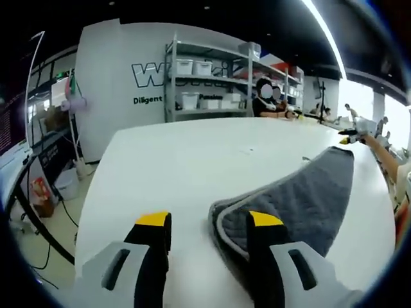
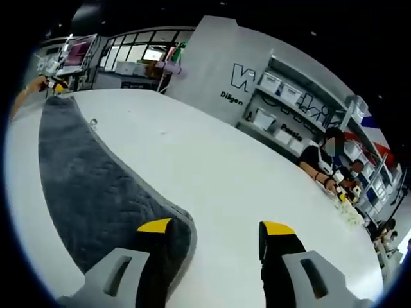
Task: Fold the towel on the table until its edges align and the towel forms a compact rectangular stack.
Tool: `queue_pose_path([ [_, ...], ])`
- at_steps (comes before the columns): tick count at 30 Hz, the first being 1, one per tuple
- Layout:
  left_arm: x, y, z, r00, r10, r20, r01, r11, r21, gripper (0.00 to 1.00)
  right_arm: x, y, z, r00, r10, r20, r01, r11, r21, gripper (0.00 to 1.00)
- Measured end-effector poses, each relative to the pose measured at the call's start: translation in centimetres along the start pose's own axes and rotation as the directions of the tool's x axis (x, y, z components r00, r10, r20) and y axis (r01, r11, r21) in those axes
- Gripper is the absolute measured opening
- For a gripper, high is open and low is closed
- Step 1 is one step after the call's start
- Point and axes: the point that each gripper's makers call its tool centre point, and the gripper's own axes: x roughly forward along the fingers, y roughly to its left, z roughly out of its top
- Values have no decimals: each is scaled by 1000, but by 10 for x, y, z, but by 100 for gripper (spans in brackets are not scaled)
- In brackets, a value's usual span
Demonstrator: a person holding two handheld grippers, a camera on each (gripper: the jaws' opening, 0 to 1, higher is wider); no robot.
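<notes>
**Inspector A:** Start with the room. Grey wall with large lettering, partly cut off by a metal shelving rack (image 1: 212, 80) carrying white bins. A seated person (image 2: 323, 160) works at the far edge. Dark ceiling with a bright light strip.

**Inspector B:** Agreed. Lettering cannot be read in full; the rack hides the middle of it. Next, the white tabletop (image 1: 186, 167), long and bare around the work, rounded at its corners.

**Inspector A:** The towel (image 1: 302, 199): grey, quilted, pale edging, lying flat on the tabletop. Its long axis runs from one gripper to the other. In the left gripper view it tapers away to the far right; its near end is cut off by the fingers and the bottom of the frame.

**Inspector B:** In the right gripper view it stretches up to the far left, its near corner under the left-hand finger.

**Inspector A:** Left gripper (image 1: 209, 221): fingers apart, yellow-tipped, one over the towel's rounded corner, the other over bare tabletop. Nothing clamped.

**Inspector B:** Right gripper (image 2: 217, 226): fingers likewise spread, straddling the towel's edge, holding nothing. A small object lies beside the towel; too small to identify.
</notes>
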Motion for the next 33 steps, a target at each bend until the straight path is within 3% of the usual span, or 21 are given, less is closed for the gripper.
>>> queue_pose_path([
  [4, -6, -8, 0, 1000, -15, 5, 15, 1000, -21, 78, -6, -7, 0, 999, -53, 6, 53, 997, 50, 75],
  [8, -13, -25, -6, 999, -50, -14, 50, 998, -38, 94, -15, -11, -5, 997, -78, -2, 78, 988, 133, 94],
  [10, -17, -34, -7, 997, -73, -8, 72, 996, -53, 98, -22, -12, -9, 996, -90, -6, 89, 982, 166, 99],
  [17, -33, -57, -4, 994, -98, 54, 101, 993, -64, 99, -55, -6, -19, 994, -110, 7, 105, 967, 231, 99],
  [23, -47, -83, -8, 990, -109, 92, 112, 993, -33, 99, -79, 13, -21, 994, -89, 60, 68, 955, 289, 99],
  [24, -48, -83, -10, 989, -110, 94, 113, 993, -28, 99, -82, 17, -16, 990, -91, 105, 54, 949, 310, 99],
  [27, -50, -90, -12, 988, -114, 104, 117, 993, -24, 99, -88, 24, -17, 989, -85, 122, 39, 940, 340, 92],
  [31, -52, -94, -14, 985, -126, 121, 129, 991, -18, 98, -93, 29, -22, 988, -94, 120, 47, 936, 348, 60],
  [33, -51, -96, -15, 984, -130, 122, 133, 991, -14, 98, -92, 28, -23, 987, -106, 118, 57, 931, 360, 52],
])
